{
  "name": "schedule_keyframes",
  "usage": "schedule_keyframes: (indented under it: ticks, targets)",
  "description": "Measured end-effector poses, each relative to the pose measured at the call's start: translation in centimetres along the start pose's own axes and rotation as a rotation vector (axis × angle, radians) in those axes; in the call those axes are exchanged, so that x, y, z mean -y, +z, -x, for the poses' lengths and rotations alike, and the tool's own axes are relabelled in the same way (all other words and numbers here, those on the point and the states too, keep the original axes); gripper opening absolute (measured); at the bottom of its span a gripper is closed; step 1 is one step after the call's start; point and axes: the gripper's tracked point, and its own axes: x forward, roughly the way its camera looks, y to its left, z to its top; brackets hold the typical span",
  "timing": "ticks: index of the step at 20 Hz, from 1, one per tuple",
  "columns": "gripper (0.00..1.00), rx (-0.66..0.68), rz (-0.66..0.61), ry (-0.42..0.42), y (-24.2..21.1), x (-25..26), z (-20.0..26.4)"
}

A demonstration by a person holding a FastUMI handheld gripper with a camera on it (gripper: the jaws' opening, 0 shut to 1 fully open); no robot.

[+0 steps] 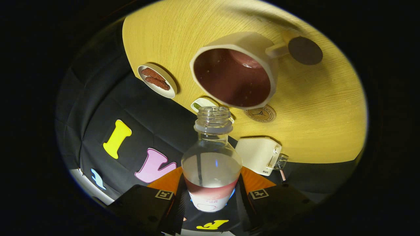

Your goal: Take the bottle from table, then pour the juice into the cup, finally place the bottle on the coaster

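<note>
My gripper [210, 196] is shut on a clear, uncapped plastic bottle [211, 157], with a finger pressing on each side of its labelled lower body. The bottle is partly filled with pale liquid, and its open mouth points at the beige mug [259, 49] just beyond the fingers. A small gap separates the mouth from the mug's rim, and no stream shows between them. The mug's inside looks dark red. A dark round coaster [305, 50] lies by the mug's handle. A brown round coaster with an emblem [260, 113] lies beside the mug, near the bottle's mouth.
All of this rests on the round wooden table [321, 124]. A white dish with brown pieces [157, 80] sits near its edge. A smaller white dish with something green [200, 104] sits behind the bottle's neck. A white boxy device with a wire [259, 155] lies close to the bottle.
</note>
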Motion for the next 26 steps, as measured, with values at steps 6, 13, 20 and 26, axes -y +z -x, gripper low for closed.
schedule_keyframes:
  ticks: [6,13,20,26]
  targets:
    - [0.69,0.034,0.088,0.005,-0.9,0.4,-0.1]
    - [0.69,0.094,0.456,-0.037,-4.0,3.1,1.5]
    - [0.68,0.160,1.019,-0.067,-7.8,7.6,1.8]
    - [0.68,0.316,1.639,-0.035,-9.1,9.1,0.4]
